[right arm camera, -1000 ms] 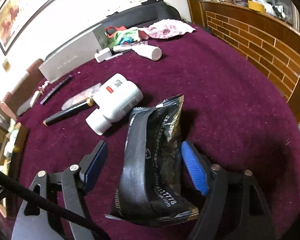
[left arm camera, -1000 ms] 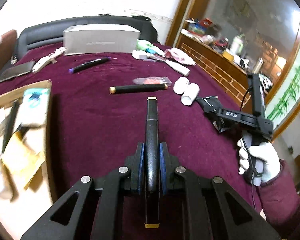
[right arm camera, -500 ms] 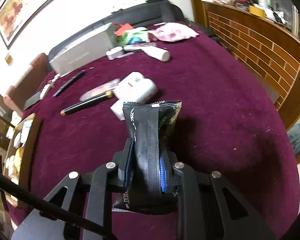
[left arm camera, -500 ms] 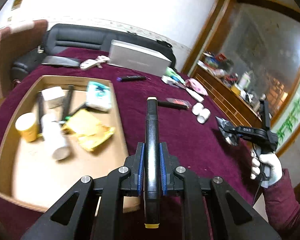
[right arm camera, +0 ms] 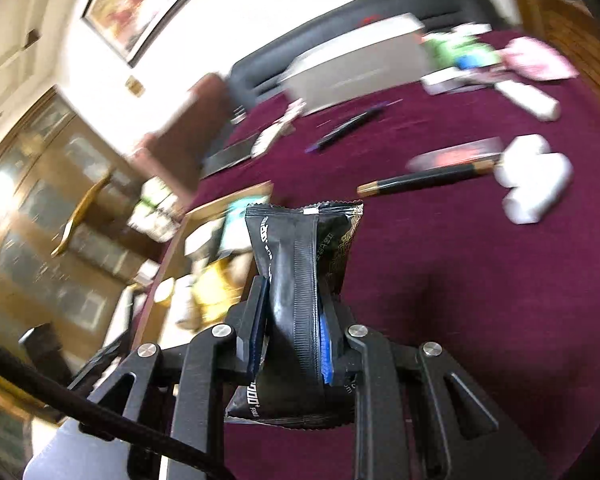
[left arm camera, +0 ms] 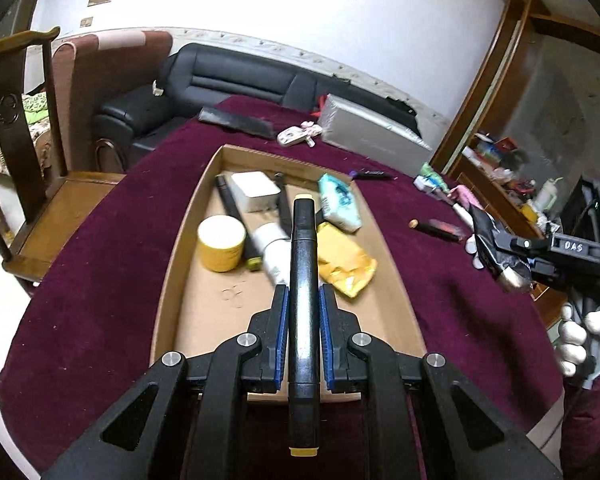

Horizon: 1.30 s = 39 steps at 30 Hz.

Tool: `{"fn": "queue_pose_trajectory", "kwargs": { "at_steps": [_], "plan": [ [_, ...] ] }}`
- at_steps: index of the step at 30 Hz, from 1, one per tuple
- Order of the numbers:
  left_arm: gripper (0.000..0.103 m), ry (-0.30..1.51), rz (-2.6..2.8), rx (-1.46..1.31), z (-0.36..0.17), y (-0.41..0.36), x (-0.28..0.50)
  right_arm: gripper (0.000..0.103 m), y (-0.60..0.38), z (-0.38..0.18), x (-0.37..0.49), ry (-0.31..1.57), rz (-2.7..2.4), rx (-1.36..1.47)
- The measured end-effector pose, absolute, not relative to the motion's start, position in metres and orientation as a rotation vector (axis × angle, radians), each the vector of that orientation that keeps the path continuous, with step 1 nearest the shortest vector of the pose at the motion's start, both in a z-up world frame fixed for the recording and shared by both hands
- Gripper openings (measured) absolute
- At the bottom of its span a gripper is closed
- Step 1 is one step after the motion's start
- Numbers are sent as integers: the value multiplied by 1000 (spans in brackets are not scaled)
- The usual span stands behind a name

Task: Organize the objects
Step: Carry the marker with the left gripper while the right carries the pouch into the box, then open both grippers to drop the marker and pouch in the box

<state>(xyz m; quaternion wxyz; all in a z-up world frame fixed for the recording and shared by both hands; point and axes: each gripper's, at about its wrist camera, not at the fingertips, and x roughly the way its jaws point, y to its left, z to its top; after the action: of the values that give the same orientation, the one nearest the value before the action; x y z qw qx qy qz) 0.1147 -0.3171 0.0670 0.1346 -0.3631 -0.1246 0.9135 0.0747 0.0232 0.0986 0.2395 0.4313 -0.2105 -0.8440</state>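
Observation:
My left gripper [left arm camera: 304, 320] is shut on a black marker [left arm camera: 303, 280] with yellow end caps and holds it above the near end of the cardboard tray [left arm camera: 176, 252]. The tray holds a yellow tape roll [left arm camera: 221, 243], a white box [left arm camera: 256, 191], a white tube, a yellow packet [left arm camera: 346, 268] and a wipes pack [left arm camera: 338, 202]. My right gripper [right arm camera: 294, 312] is shut on a black snack packet [right arm camera: 300, 264] and holds it above the maroon cloth, right of the tray [right arm camera: 172, 248]. It also shows in the left wrist view [left arm camera: 496, 252].
On the cloth lie a black gold-tipped pen [right arm camera: 424, 178], white bottles [right arm camera: 536, 184], a purple-tipped pen [right arm camera: 344, 128], a grey box [left arm camera: 372, 140], a white tube [right arm camera: 528, 98] and small clutter. A wooden chair [left arm camera: 24, 152] and a sofa [left arm camera: 228, 80] stand at the far left.
My left gripper swung left with the marker and now hangs over the tray. My right gripper shut on the snack packet, lifted it and turned left toward the tray.

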Motion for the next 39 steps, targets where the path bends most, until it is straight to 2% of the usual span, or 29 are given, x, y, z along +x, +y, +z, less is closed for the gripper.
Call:
{"fn": "queue_pose_trajectory", "kwargs": {
  "at_steps": [10,19,23,26,28,32,39],
  "plan": [
    [12,-348,2639,-1209,37,-321,80,20,-112,56,61,-418,-2070,1293],
    [12,-350,2636,-1332,15,-315,62,20,-146,33,63,-257,-2102,1339],
    [12,-397,2661,-1263,24,-320,71,23,-154,36,67,-148,-2134,1328],
    [14,-457,2677,-1211,34,-329,78,24,-155,35,66,-177,-2080,1339],
    [17,-479,2700,-1170,42,-333,83,25,-156,32,66,-206,-2041,1352],
    [34,-499,2732,-1101,55,-336,98,28,-151,27,62,-235,-2025,1365],
    [34,-505,2725,-1068,63,-330,111,31,-142,31,40,-144,-2165,1357]
  ]
}}
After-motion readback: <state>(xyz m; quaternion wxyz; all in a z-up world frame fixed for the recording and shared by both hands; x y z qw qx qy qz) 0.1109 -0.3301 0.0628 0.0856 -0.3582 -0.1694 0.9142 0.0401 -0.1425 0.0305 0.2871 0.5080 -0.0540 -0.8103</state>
